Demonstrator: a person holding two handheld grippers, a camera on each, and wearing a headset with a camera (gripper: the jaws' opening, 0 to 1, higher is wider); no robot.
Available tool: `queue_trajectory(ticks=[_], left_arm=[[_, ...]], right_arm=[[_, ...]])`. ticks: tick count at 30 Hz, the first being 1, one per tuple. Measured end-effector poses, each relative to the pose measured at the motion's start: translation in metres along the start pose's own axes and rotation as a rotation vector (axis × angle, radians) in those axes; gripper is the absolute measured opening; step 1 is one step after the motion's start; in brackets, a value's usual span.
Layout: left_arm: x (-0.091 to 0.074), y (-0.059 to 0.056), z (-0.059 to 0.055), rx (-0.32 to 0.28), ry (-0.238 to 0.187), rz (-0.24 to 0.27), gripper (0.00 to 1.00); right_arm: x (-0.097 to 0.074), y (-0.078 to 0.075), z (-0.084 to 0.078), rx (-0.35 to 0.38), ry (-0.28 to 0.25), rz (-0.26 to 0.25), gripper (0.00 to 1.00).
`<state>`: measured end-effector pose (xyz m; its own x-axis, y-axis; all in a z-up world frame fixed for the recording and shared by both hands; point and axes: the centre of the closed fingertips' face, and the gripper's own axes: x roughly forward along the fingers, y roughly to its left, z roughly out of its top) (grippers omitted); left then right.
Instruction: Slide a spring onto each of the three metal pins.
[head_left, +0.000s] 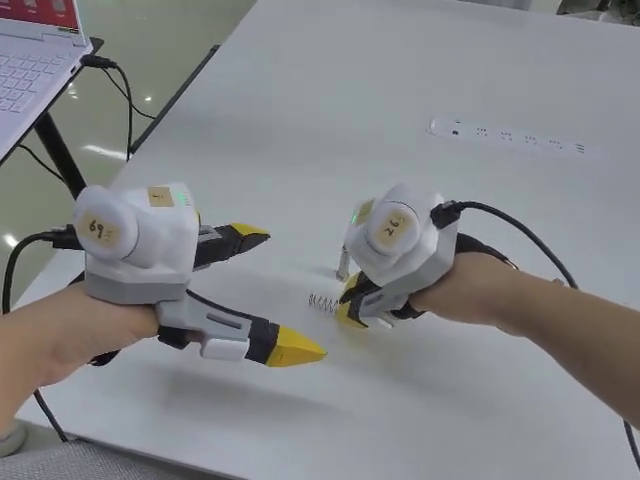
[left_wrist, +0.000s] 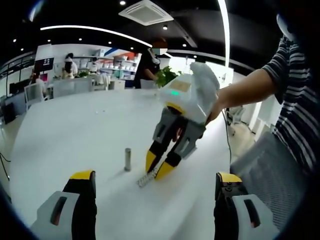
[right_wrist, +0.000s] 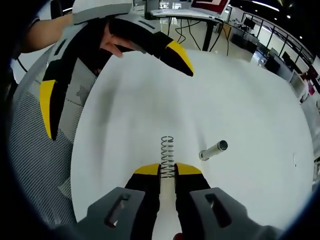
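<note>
Jaws of the right gripper (right_wrist: 167, 170) pinch one spring (right_wrist: 167, 150) near one upright metal pin (right_wrist: 213, 149) on the table (head_left: 400, 100). On the left gripper (head_left: 285, 291), both jaws stand wide apart, empty.

The spring (right_wrist: 167, 152) is a thin, silvery wire coil. One end is pinched between the yellow tips of the right gripper (right_wrist: 167, 171). The rest juts forward, its free end low over the white table (right_wrist: 240, 100), perhaps touching it. One metal pin (right_wrist: 214, 149), a short grey cylinder, stands upright just beside the spring, bare.
</note>
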<state>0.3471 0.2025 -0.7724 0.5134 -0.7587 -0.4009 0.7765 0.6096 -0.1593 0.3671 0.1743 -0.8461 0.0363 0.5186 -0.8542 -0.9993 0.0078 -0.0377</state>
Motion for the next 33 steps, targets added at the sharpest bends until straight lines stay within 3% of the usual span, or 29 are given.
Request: queue_trajectory(ticks=[10, 13, 21, 28, 33], left_arm=[[0.010, -0.009, 0.001, 0.006, 0.007, -0.034, 0.94], [0.013, -0.018, -0.002, 0.004, 0.023, -0.081, 0.89], [0.023, -0.031, -0.001, 0.015, 0.030, -0.127, 0.82], [0.033, -0.040, -0.006, 0.024, 0.060, -0.176, 0.70], [0.044, -0.047, 0.002, 0.026, 0.044, -0.201, 0.66]], right_arm=[[-0.028, 0.003, -0.012, -0.005, -0.016, -0.024, 0.08], [-0.034, 0.005, -0.017, 0.000, -0.017, -0.030, 0.08], [-0.048, 0.018, -0.022, -0.037, -0.032, -0.025, 0.08], [-0.060, 0.025, -0.027, -0.063, -0.043, -0.027, 0.08], [-0.069, 0.032, -0.035, -0.066, -0.041, -0.029, 0.08]])
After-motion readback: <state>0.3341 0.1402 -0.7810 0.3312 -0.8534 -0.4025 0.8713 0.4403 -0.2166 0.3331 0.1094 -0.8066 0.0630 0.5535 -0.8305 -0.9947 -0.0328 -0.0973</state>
